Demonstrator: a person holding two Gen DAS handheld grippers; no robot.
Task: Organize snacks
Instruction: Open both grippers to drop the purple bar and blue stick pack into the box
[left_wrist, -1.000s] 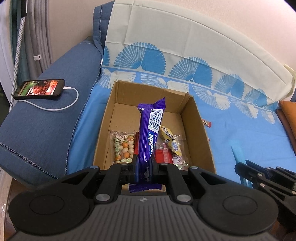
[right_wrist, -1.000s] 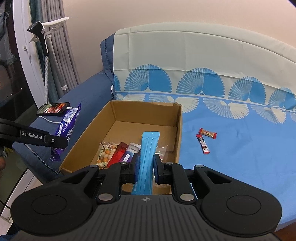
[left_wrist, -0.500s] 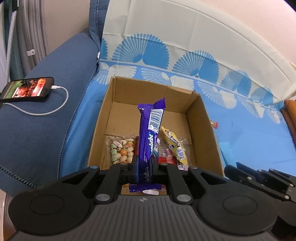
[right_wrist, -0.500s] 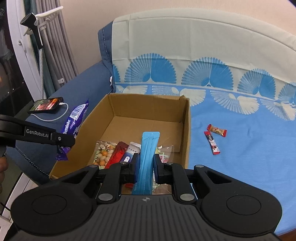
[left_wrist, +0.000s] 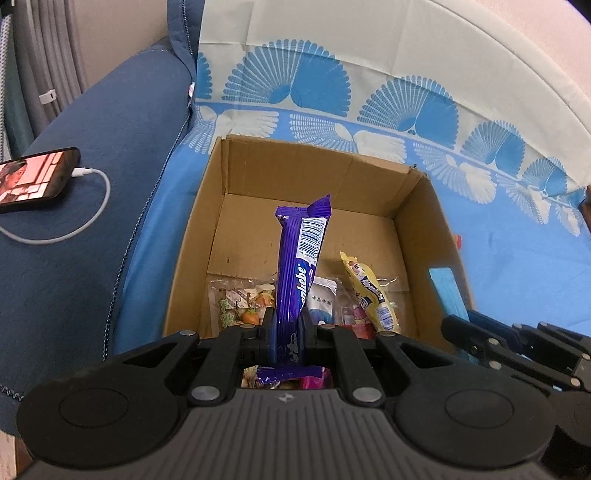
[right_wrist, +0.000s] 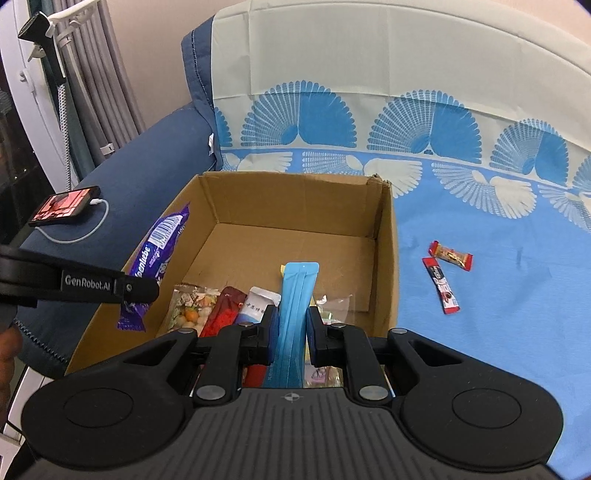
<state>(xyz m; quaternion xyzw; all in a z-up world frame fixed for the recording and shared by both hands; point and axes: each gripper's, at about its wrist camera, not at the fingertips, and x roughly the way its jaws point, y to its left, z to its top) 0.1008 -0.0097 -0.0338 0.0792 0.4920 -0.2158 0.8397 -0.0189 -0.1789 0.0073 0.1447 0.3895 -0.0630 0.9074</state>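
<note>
An open cardboard box (left_wrist: 424, 206) (right_wrist: 384, 236) stands on the blue bed cover, with several snack packets along its near side. My left gripper (left_wrist: 284, 332) is shut on a long purple snack bar (left_wrist: 299, 258), held upright over the box's near edge; the same bar (right_wrist: 159, 243) shows at the box's left wall in the right wrist view. My right gripper (right_wrist: 291, 328) is shut on a flat light-blue packet (right_wrist: 295, 295), above the box's near right part. That blue packet (left_wrist: 447, 291) also shows at the box's right wall in the left wrist view.
Two small red snack bars (right_wrist: 441, 280) lie on the cover to the right of the box. A phone (left_wrist: 33, 181) with a white cable rests on the dark blue sofa arm at the left. A yellow packet (left_wrist: 369, 291) and a bag of mixed sweets (right_wrist: 190, 306) lie in the box.
Both grippers have come closer to the box and lower, each still holding its snack. The box looks larger in both views.
</note>
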